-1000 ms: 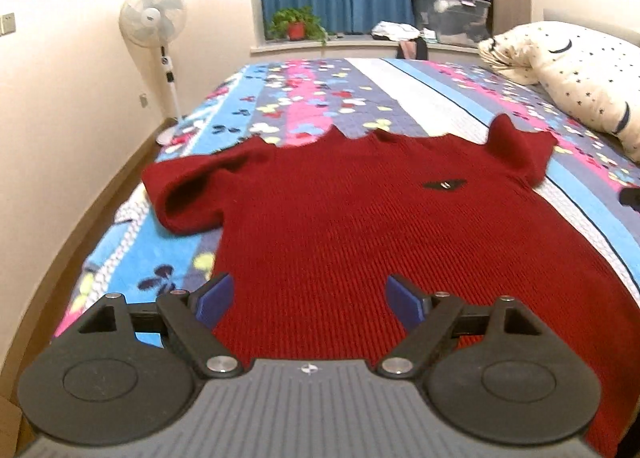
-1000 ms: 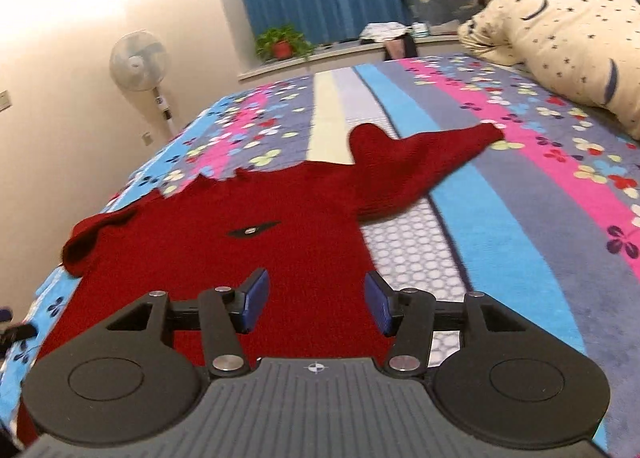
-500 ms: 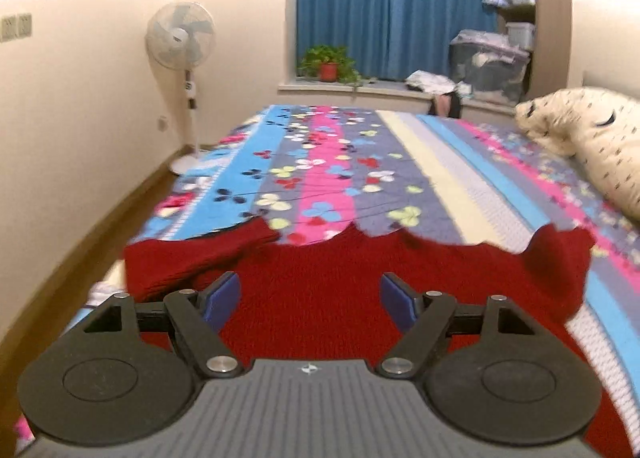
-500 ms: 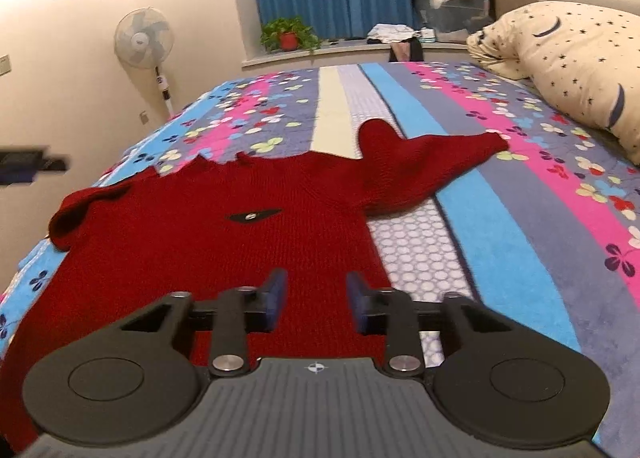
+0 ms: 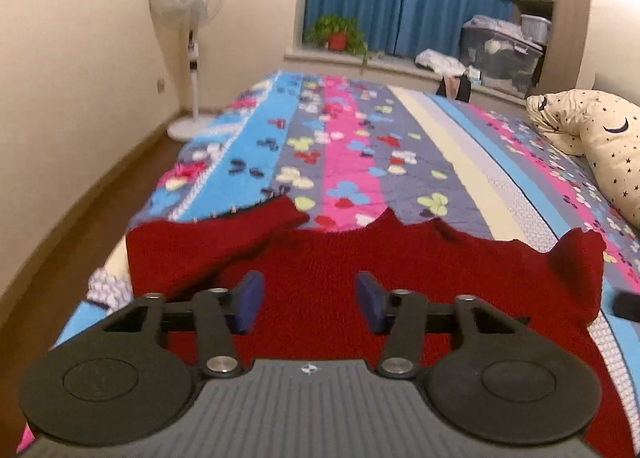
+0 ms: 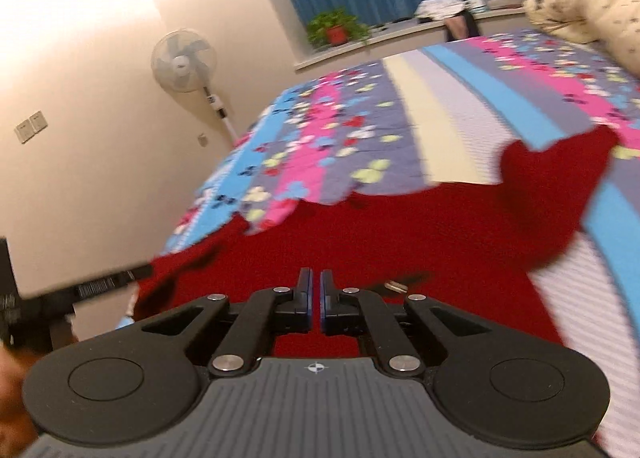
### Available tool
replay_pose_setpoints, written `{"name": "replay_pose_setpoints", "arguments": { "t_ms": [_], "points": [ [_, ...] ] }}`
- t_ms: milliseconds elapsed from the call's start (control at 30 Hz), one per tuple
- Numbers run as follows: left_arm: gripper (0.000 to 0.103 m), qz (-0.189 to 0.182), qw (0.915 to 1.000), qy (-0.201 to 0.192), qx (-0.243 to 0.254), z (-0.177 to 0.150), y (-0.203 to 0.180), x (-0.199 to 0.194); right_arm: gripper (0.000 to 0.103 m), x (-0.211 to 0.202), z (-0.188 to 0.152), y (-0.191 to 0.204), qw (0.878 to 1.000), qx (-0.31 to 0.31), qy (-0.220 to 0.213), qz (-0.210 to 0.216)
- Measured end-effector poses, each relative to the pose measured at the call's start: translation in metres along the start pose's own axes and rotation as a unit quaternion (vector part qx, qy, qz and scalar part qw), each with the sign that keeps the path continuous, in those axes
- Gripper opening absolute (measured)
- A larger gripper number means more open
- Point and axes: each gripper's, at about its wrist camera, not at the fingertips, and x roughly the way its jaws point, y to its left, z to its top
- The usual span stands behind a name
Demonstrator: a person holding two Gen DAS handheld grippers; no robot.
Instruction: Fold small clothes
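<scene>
A dark red knitted sweater [image 5: 360,258] lies spread flat on the striped flowered bedspread [image 5: 344,146]. Its left sleeve [image 5: 200,242] is bent near the bed's left edge; its right sleeve [image 6: 560,178] reaches out to the right. My left gripper [image 5: 308,298] is open and empty, low over the sweater's near part. My right gripper [image 6: 315,294] has its blue pads nearly together over the sweater [image 6: 400,230]; nothing shows between them. The left gripper's tip [image 6: 100,282] shows at the left of the right wrist view.
A cream star-print pillow [image 5: 600,146] lies on the bed at the right. A standing fan [image 5: 188,2] is by the left wall, beside the bed's left edge. A potted plant [image 5: 336,34] and storage boxes [image 5: 500,50] stand by the blue curtains.
My right gripper has closed from open to nearly shut and swung left over the sweater. My left gripper has narrowed a little and its view has tipped up toward the far bed.
</scene>
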Motion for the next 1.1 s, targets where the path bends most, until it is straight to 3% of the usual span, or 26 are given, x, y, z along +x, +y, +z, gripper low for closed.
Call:
{"name": "replay_pose_setpoints", "arguments": {
  "t_ms": [67, 200, 367, 533, 700, 767, 833, 933, 1000, 1033, 1100],
  "points": [
    [0.020, -0.004, 0.9997, 0.015, -0.022, 0.005, 0.014, 0.006, 0.000, 0.036, 0.011, 0.023, 1.000, 0.006, 0.012, 0.021],
    [0.019, 0.012, 0.9977, 0.034, -0.057, 0.015, 0.048, 0.020, 0.000, 0.105, 0.029, 0.066, 0.998, 0.009, 0.036, 0.052],
    [0.019, 0.020, 0.9926, 0.060, -0.103, 0.021, 0.093, 0.033, 0.008, 0.186, 0.032, 0.094, 0.990, 0.070, 0.089, 0.082],
    [0.019, 0.053, 0.9849, 0.069, -0.150, 0.024, 0.140, 0.038, 0.013, 0.261, 0.025, 0.118, 0.984, 0.079, 0.138, 0.081],
    [0.019, 0.064, 0.9798, 0.055, -0.181, 0.030, 0.164, 0.027, 0.032, 0.310, 0.016, 0.132, 0.984, 0.074, 0.154, 0.057],
    [0.019, 0.064, 0.9796, 0.048, -0.184, 0.031, 0.168, 0.021, 0.043, 0.330, 0.009, 0.133, 0.978, 0.093, 0.173, 0.066],
    [0.020, 0.072, 0.9805, 0.044, -0.177, 0.032, 0.169, 0.019, 0.049, 0.346, 0.003, 0.134, 0.972, 0.119, 0.188, 0.072],
    [0.020, 0.082, 0.9816, 0.046, -0.166, 0.031, 0.168, 0.023, 0.047, 0.357, -0.004, 0.138, 0.974, 0.132, 0.174, 0.066],
    [0.019, 0.080, 0.9814, 0.049, -0.167, 0.030, 0.168, 0.025, 0.018, 0.358, -0.003, 0.143, 0.977, 0.130, 0.162, 0.058],
    [0.019, 0.081, 0.9811, 0.048, -0.169, 0.031, 0.169, 0.026, 0.013, 0.355, 0.000, 0.145, 0.979, 0.126, 0.153, 0.056],
    [0.019, 0.081, 0.9810, 0.046, -0.170, 0.031, 0.170, 0.025, 0.012, 0.343, 0.011, 0.155, 0.985, 0.097, 0.124, 0.063]
  ]
}}
